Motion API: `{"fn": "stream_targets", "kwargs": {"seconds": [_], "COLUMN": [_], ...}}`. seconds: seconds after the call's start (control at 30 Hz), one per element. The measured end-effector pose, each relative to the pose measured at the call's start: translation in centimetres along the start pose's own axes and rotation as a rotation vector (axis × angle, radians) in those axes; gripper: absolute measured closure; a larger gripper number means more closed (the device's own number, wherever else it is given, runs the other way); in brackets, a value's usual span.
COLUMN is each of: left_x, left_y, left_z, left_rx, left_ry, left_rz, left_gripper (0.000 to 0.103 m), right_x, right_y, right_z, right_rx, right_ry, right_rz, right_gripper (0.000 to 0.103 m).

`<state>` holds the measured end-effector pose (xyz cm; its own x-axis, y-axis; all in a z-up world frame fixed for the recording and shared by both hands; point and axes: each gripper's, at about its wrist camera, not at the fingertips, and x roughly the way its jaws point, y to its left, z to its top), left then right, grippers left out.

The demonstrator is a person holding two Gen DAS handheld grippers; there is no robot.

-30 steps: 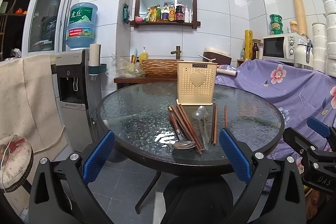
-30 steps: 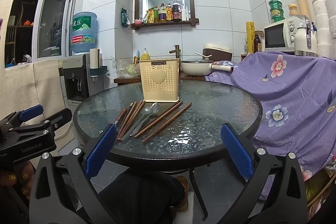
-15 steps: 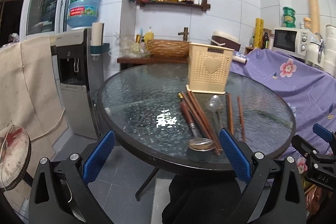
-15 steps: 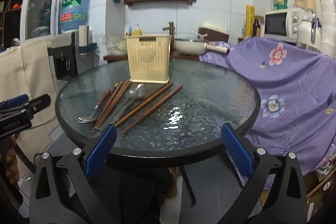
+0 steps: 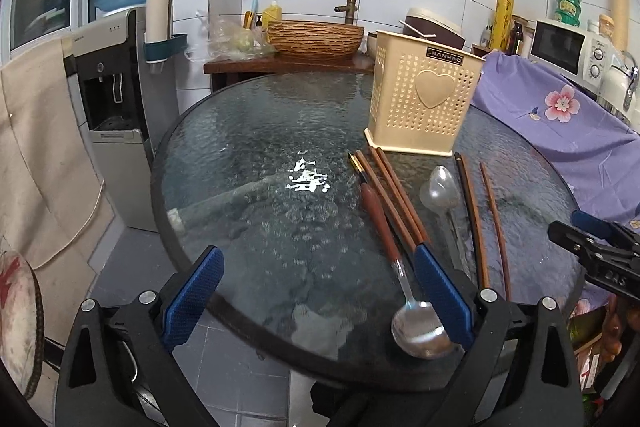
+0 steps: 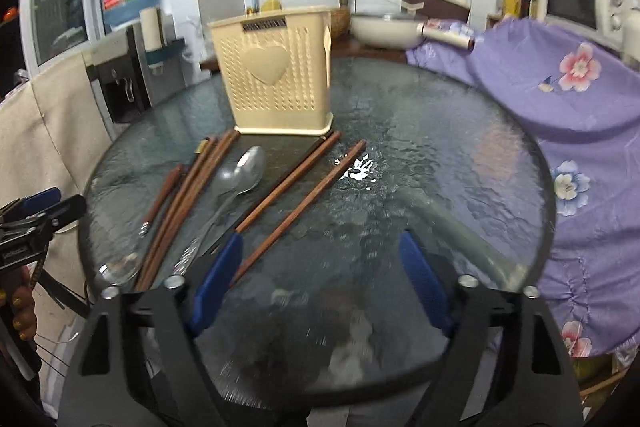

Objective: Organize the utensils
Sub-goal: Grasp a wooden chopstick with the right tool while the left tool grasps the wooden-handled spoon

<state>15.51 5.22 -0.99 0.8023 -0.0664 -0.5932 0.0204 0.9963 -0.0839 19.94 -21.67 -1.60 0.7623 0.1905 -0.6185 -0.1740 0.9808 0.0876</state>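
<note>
A cream perforated utensil holder (image 5: 424, 103) (image 6: 276, 79) stands upright on the round glass table (image 5: 248, 155) (image 6: 440, 147). In front of it lie several brown chopsticks (image 5: 396, 195) (image 6: 304, 203), a wooden-handled spoon (image 5: 400, 267) and a metal spoon (image 5: 440, 195) (image 6: 240, 175). My left gripper (image 5: 316, 291) hangs open over the table's near edge, its right pad beside the wooden-handled spoon's bowl. My right gripper (image 6: 320, 283) is over the near edge too, its jaws closing with nothing between them; its left pad is by the chopstick ends. Each gripper shows at the edge of the other view (image 5: 592, 251) (image 6: 40, 211).
A purple floral cloth (image 5: 560, 115) (image 6: 560, 99) covers furniture right of the table. A water dispenser (image 5: 116, 99) stands at the left by a beige cloth (image 5: 36, 155). Behind are a woven basin (image 5: 316, 37), a white pan (image 6: 384, 27) and a microwave (image 6: 580, 3).
Both grippers moved forward over the table edge and tilted down, so the utensils look nearer. The right gripper's blue pads now stand closer together.
</note>
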Motion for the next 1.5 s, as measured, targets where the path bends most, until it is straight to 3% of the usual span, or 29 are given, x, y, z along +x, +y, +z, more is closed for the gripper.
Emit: {"fn": "stream_targets", "kwargs": {"seconds": [0.13, 0.43, 0.73, 1.0, 1.27, 1.4, 1.5], "left_x": [1.6, 4.5, 5.9, 6.9, 7.8, 8.5, 9.0], "left_y": [-0.2, -0.9, -1.6, -2.8, -3.2, -3.4, -3.7], "left_z": [0.9, 2.3, 3.0, 2.8, 2.7, 2.6, 2.5], "left_rx": [0.014, 0.057, 0.056, 0.046, 0.043, 0.035, 0.045], "left_ry": [0.019, 0.075, 0.123, 0.17, 0.211, 0.237, 0.245], "left_rz": [-0.001, -0.003, -0.018, -0.039, -0.029, -0.032, -0.024], "left_gripper": [0.011, 0.012, 0.019, 0.028, 0.051, 0.052, 0.06], "right_x": [3.9, 10.5, 13.1, 14.1, 14.2, 14.6, 14.9], "right_y": [-1.0, -0.8, -0.7, -0.7, -0.3, -0.2, -0.3], "right_z": [2.1, 4.9, 5.8, 6.6, 6.8, 7.0, 7.3], "right_rx": [0.065, 0.134, 0.132, 0.122, 0.094, 0.082, 0.079], "right_ry": [0.126, 0.263, 0.303, 0.313, 0.315, 0.321, 0.322], "right_rz": [0.029, -0.017, -0.112, -0.117, -0.1, -0.091, -0.084], "right_gripper": [0.042, 0.056, 0.069, 0.079, 0.085, 0.086, 0.087]}}
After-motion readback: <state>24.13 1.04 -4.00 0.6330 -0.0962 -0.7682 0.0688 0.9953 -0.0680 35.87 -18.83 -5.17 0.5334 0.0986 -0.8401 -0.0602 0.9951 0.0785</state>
